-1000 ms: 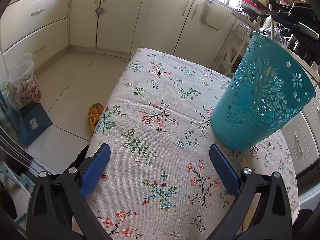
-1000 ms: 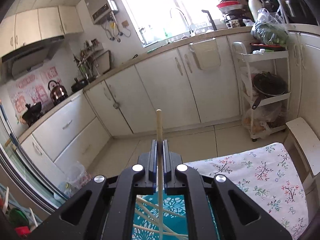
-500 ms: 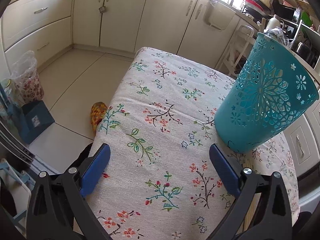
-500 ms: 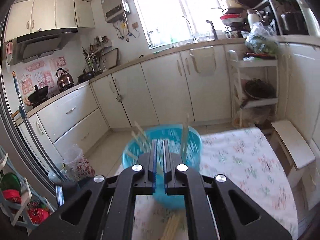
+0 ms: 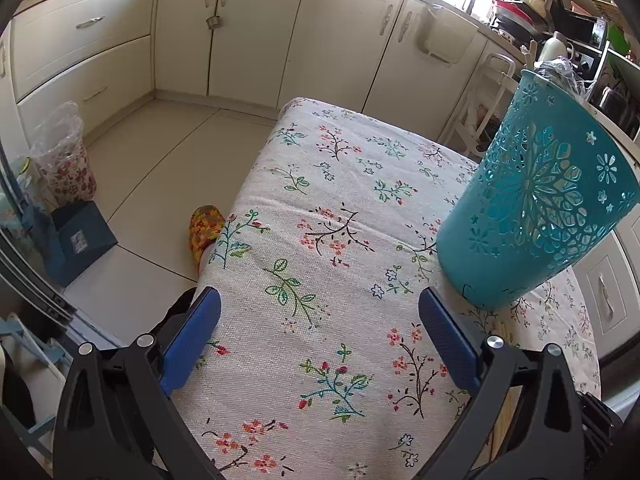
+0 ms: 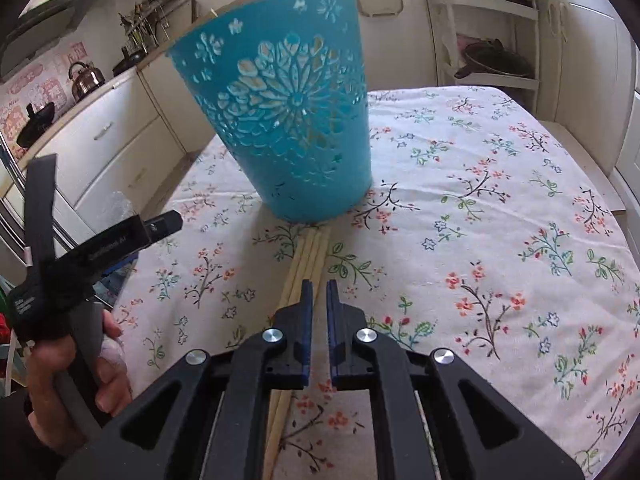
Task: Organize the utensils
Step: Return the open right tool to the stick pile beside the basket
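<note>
A teal cut-out basket (image 6: 288,120) stands on the flower-patterned tablecloth (image 6: 500,208). Several pale wooden chopsticks (image 6: 308,256) lie side by side on the cloth, running from the basket's foot towards me. My right gripper (image 6: 319,284) hovers just over them, shut, with nothing between its pads. In the left wrist view the basket (image 5: 536,216) is at the right, and my left gripper (image 5: 318,296) stands wide open and empty over the cloth, its right pad near the basket's base. Whatever is inside the basket is hidden.
A person's hand (image 6: 76,364) holds the left gripper's handle at the table's left edge. A patterned slipper (image 5: 206,228) and a blue box (image 5: 80,236) lie on the floor. Cabinets (image 5: 256,32) line the walls and a white shelf rack (image 6: 488,40) stands beyond the table.
The right gripper held one chopstick upright above the basket, let it go, then dropped down in front of the basket over the chopsticks on the cloth. The left gripper has stayed put.
</note>
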